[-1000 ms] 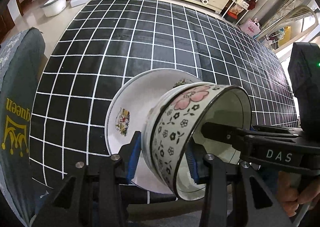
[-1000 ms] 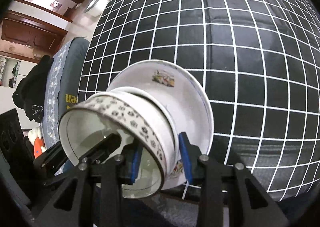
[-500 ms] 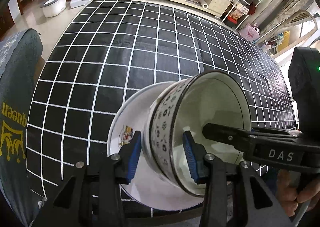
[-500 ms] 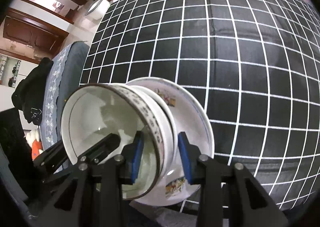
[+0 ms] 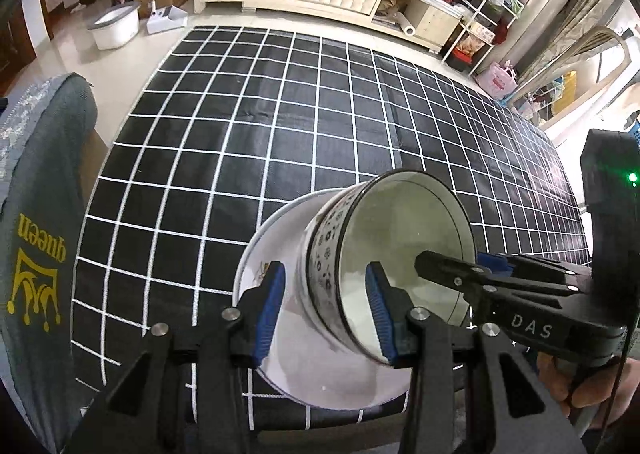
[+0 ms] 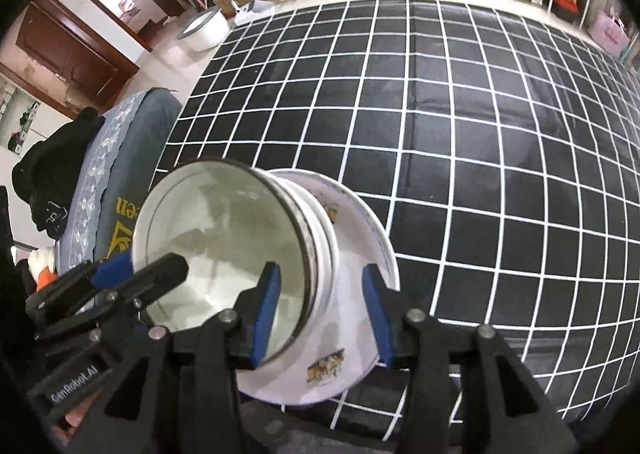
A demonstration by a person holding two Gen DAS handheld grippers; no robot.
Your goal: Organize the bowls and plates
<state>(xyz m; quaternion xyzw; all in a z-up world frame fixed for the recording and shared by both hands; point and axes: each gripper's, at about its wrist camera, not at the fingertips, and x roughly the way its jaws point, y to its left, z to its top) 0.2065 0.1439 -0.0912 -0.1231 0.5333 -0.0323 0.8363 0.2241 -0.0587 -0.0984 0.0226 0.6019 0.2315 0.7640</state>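
At the near edge of the tabletop (image 5: 280,114), the one with the black grid cloth, the plate (image 5: 260,250) has the nested bowls (image 5: 324,254) sitting in it. So this looks like the tail end of setting the stack down.

The left tongs (image 5: 326,312) straddle the bowl wall, one pad outside and one inside. From both cameras they look clamped on it. The right tongs (image 6: 322,308) straddle the opposite wall, and their jaws have just been opening. There's a visible gap between the outer pad and the bowls, so that side isn't gripping.

My take on finishing this cleanly:
- Don't let the left side go until the bowls feel flat on the plate. I honestly can't tell from these views whether they're fully level.
- Open the left tongs wide enough to clear both walls.
- Lift both pairs straight up, because a pad dragging on the rim could tip the stack.
- The plate sits close to the edge, so avoid any sideways nudge toward yourself.
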